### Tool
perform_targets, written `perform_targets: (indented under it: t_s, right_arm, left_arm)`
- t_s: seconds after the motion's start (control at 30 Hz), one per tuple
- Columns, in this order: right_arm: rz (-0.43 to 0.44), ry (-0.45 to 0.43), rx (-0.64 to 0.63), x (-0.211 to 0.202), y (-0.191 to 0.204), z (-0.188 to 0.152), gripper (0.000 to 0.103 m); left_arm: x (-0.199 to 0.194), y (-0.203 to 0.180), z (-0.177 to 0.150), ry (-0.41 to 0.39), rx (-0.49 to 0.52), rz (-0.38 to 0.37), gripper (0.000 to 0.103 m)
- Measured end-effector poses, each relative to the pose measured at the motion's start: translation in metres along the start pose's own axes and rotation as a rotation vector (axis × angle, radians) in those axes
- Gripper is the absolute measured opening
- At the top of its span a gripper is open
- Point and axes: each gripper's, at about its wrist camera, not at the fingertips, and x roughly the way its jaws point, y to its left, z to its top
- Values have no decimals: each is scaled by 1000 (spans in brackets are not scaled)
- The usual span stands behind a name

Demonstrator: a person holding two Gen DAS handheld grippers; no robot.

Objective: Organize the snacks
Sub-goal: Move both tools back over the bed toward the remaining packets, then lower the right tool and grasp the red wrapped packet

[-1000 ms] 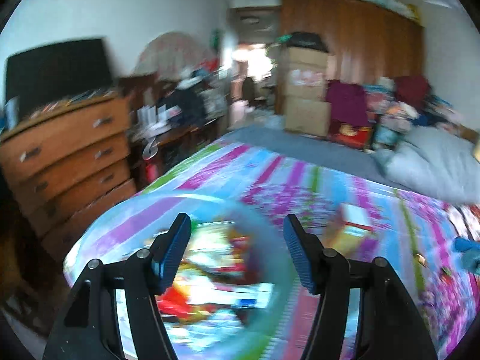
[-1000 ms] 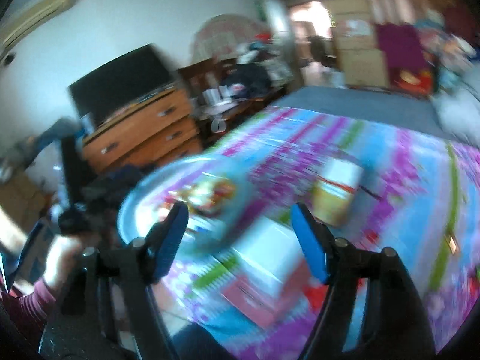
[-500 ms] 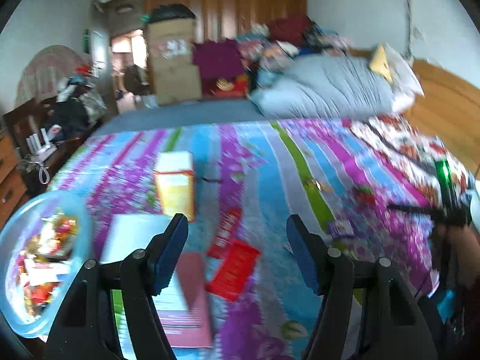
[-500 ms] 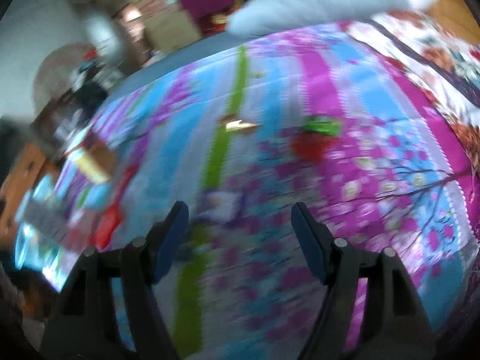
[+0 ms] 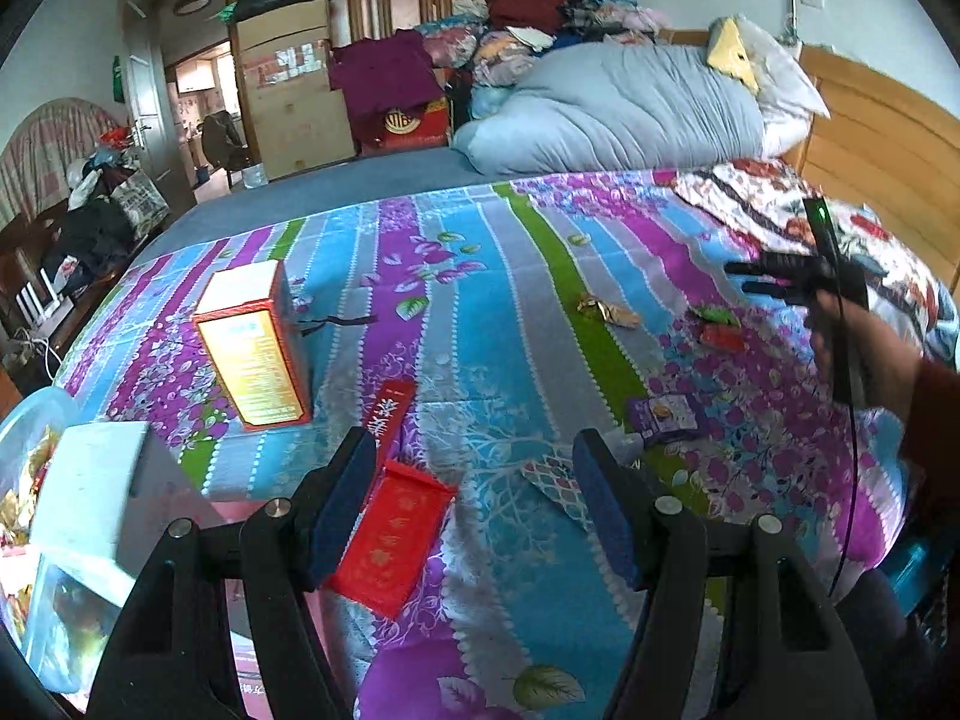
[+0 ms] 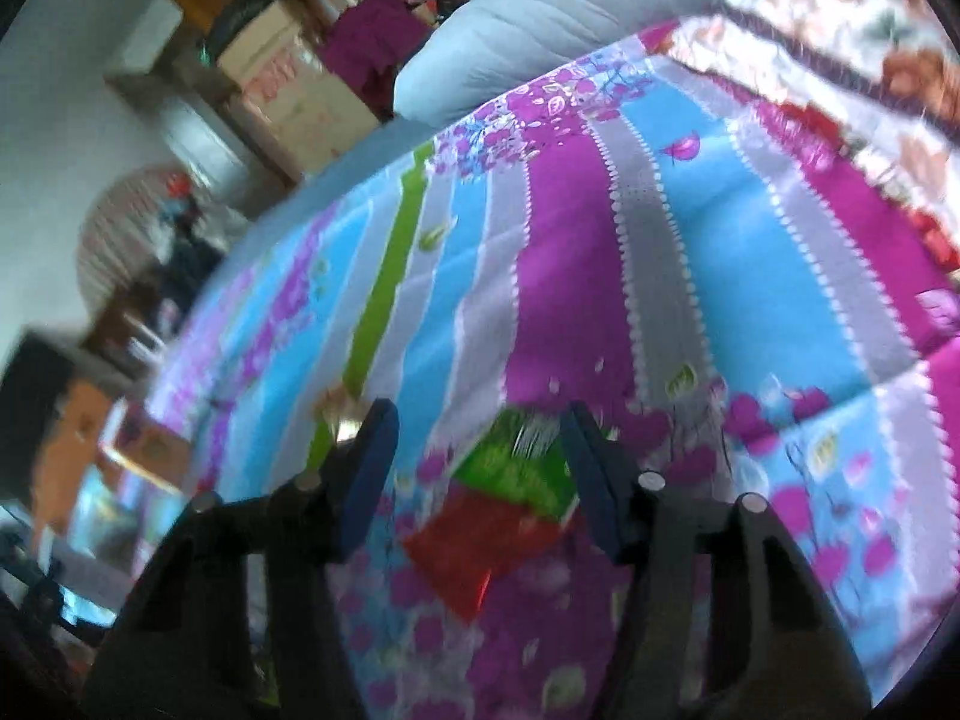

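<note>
Snacks lie scattered on a striped bedspread. In the left wrist view my left gripper (image 5: 474, 462) is open and empty above a red packet (image 5: 390, 534), with a purple packet (image 5: 666, 417) and a patterned packet (image 5: 558, 480) to its right. A gold wrapper (image 5: 606, 311), a green packet (image 5: 714, 315) and a red packet (image 5: 723, 337) lie farther off, near my right gripper (image 5: 744, 276). In the blurred right wrist view my right gripper (image 6: 480, 438) is open, low over the green packet (image 6: 516, 462) and red packet (image 6: 480, 546).
A red and yellow box (image 5: 252, 342) stands on the bed at left. A white box (image 5: 90, 492) and a clear blue bowl (image 5: 24, 420) holding snacks sit at the near left edge. A grey duvet (image 5: 612, 108) and pillows lie at the head end.
My left gripper swung right from the snack bowl to face the bed's middle. My right gripper moved across the bed and came down close over the green and red packets.
</note>
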Motion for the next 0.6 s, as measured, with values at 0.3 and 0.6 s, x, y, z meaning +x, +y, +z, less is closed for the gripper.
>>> perform_targets:
  t_s: [0.3,0.6]
  right_arm:
    - [251,104,-8,34,17,-45,58]
    - [425,410,-489,37,188,-148,56]
  left_arm:
    - [17,-8,-5,32,6,-6,69]
    - [11,-9,-8,18,0,-21,69]
